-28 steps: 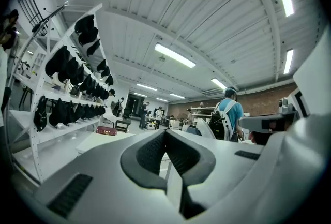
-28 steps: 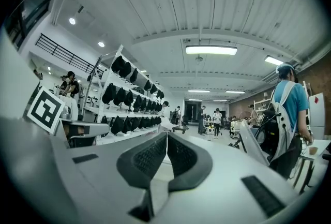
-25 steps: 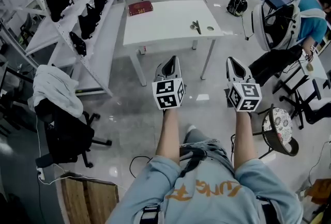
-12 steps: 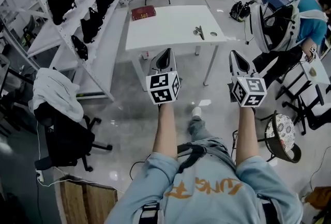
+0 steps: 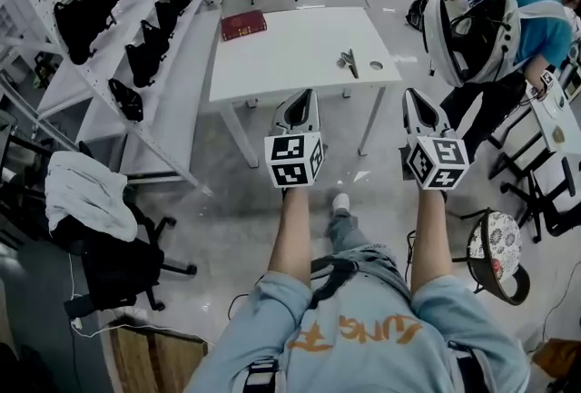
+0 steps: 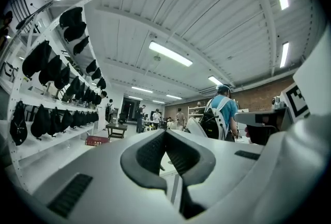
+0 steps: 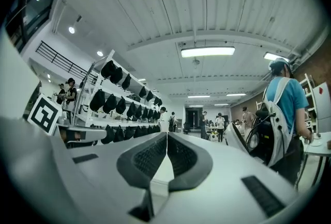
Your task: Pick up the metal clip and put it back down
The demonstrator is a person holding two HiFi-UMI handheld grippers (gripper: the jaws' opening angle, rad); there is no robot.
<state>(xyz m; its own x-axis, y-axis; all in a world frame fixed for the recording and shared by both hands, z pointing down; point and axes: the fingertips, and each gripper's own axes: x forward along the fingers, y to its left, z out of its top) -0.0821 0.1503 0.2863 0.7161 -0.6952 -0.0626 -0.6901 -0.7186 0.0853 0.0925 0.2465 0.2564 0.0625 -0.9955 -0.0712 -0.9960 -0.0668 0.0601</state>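
Approach step — left gripper point(image 5: 304, 95), right gripper point(image 5: 411, 93) both clenched, empty. Clip point(image 5: 348, 62) untouched on table point(image 5: 272, 46). Next, probably — step closer, open jaws over clip.

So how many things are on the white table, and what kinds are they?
Red book: 1
Metal clip: 1
Small round thing: 1
Total on the table: 3
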